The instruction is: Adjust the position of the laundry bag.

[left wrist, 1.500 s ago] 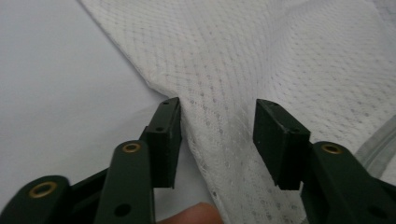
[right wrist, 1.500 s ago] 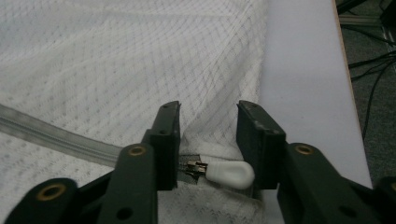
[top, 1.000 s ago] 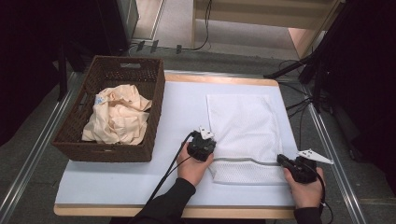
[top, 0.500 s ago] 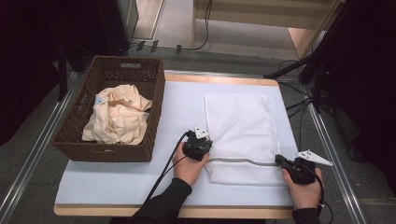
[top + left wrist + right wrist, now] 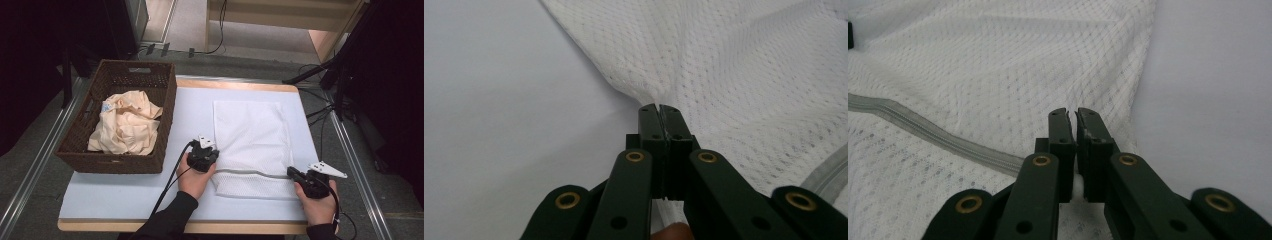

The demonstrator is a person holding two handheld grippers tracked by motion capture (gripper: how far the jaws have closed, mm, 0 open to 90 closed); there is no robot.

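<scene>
From the high view, you're working at a counter [image 5: 125, 195] with a pale blue-white top and a wood edge, sitting on a grey floor with metal rails down both sides, cables behind it and dark gear to the right. Count-wise: one mesh bag [image 5: 251, 145], one basket [image 5: 120, 117], one bundle of cloth [image 5: 127, 127], two grippers. The mesh bag is your landmark: a flat white rectangle lying right of the counter's middle, with a zip line across its near end. The basket is dark brown woven wicker, rectangular, with a handle slot, well to the left of the bag. The cream cloth is crumpled inside it. Your left gripper [image 5: 204, 156] sits at the bag's near left edge, and your right gripper [image 5: 300, 176] at its near right corner.

In the left gripper view, your left gripper [image 5: 659, 112] is closed tight on the bag's edge, with the netting [image 5: 734, 75] puckering up from the pinch. It's a fine honeycomb weave.

In the right gripper view, your right gripper [image 5: 1072, 117] is nearly closed, only a thin slit between the jaws, with a bit of white bag fabric caught between them lower down. The grey zipper [image 5: 933, 132] runs diagonally across the mesh to the left of the jaws.
</scene>
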